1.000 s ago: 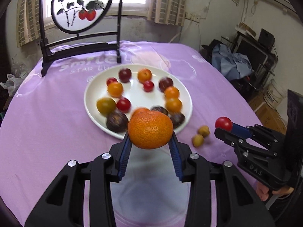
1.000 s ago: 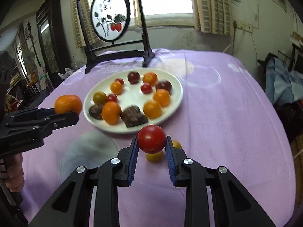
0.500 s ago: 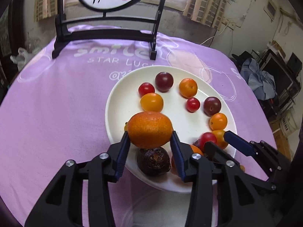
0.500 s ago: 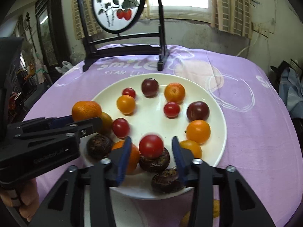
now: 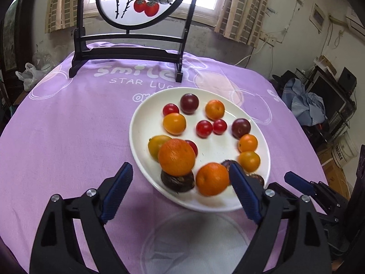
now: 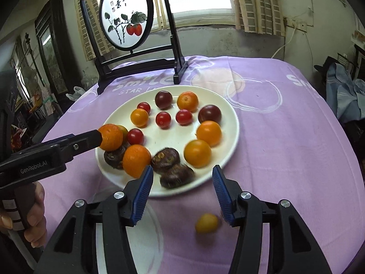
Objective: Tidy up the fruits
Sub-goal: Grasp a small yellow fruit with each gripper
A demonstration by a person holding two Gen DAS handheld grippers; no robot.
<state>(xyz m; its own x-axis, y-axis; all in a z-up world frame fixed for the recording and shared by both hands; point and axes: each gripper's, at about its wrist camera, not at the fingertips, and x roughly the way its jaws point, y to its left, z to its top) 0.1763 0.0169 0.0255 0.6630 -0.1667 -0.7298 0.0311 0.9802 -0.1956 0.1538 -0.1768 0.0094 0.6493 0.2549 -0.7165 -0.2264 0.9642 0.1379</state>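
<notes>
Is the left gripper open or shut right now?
Open. The left gripper has its jaws spread wide with nothing between them; the big orange sits on the plate.

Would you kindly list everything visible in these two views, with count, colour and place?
Plate: one, white, centre of the table.
Orange citrus-like fruits: six, orange, on the plate; the largest sits on a brown fruit at the near-left rim.
Cherry tomatoes: four, red, on the plate.
Plums: two, dark purple, far side of the plate.
Wrinkled fruits: three, dark brown, near side of the plate.
Yellow-green fruit: one, left side of the plate.
Small fruit: one, yellow, on the cloth before the plate.
Tablecloth: one, purple.
Painted screen: one, white in a black stand, far edge of the table.
Left gripper: black, blue pads, open.
Right gripper: same, open.
</notes>
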